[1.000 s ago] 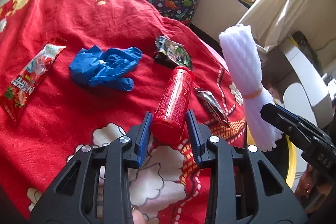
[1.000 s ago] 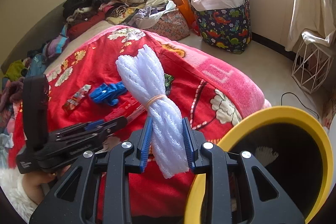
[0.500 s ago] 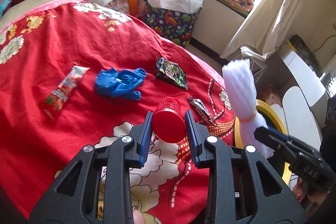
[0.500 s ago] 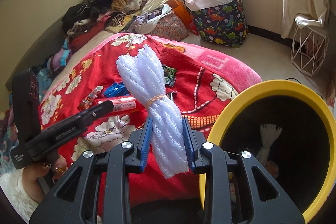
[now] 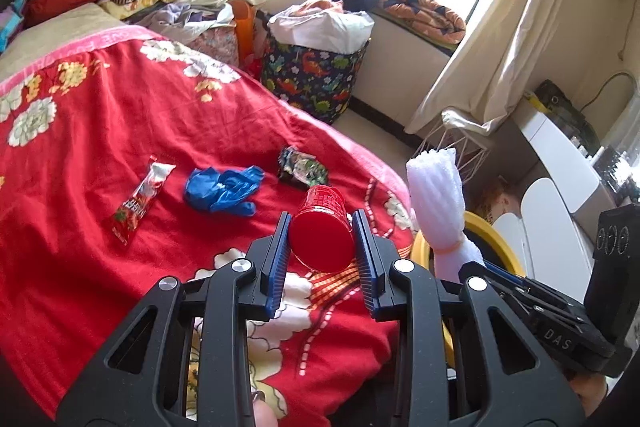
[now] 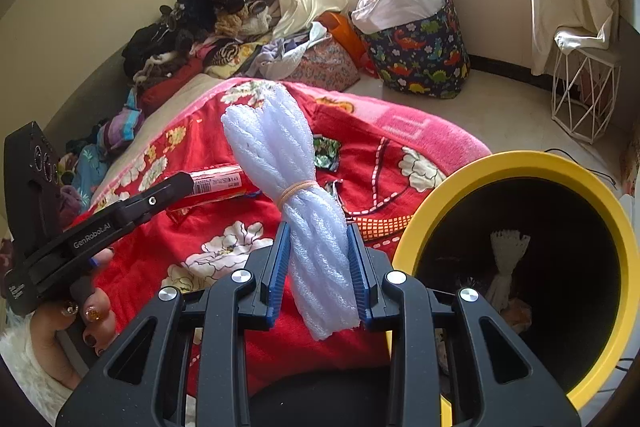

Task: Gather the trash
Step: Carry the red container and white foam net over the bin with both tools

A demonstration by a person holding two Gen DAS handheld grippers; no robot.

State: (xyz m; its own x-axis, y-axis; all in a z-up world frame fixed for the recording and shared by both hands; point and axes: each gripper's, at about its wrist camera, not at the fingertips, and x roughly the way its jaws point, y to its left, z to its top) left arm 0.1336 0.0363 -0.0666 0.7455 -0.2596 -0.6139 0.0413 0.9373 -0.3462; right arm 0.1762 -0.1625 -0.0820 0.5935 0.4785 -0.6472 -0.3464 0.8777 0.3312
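Note:
My left gripper (image 5: 322, 247) is shut on a red plastic tube (image 5: 322, 227), lifted off the red bedspread (image 5: 100, 131) and pointing away from me. My right gripper (image 6: 318, 263) is shut on a white foam-net bundle (image 6: 292, 195) tied with a rubber band, held beside the yellow-rimmed bin (image 6: 516, 163). In the left wrist view that foam bundle (image 5: 438, 203) stands above the bin rim (image 5: 490, 231). On the bedspread lie a blue glove (image 5: 222, 189), a red snack wrapper (image 5: 140, 199) and a dark foil wrapper (image 5: 302, 167).
The bin holds a white tied scrap (image 6: 506, 259) and other bits. A dinosaur-print bag (image 6: 420, 51) and a white wire stool (image 6: 584, 91) stand on the floor by the window. Clothes (image 6: 200, 23) are piled at the bed's far side. A hand (image 6: 80, 319) grips the left tool.
The left gripper has risen with the red tube, which now points end-on at the camera. The right gripper has carried the foam bundle closer to the bin, whose opening now shows more fully.

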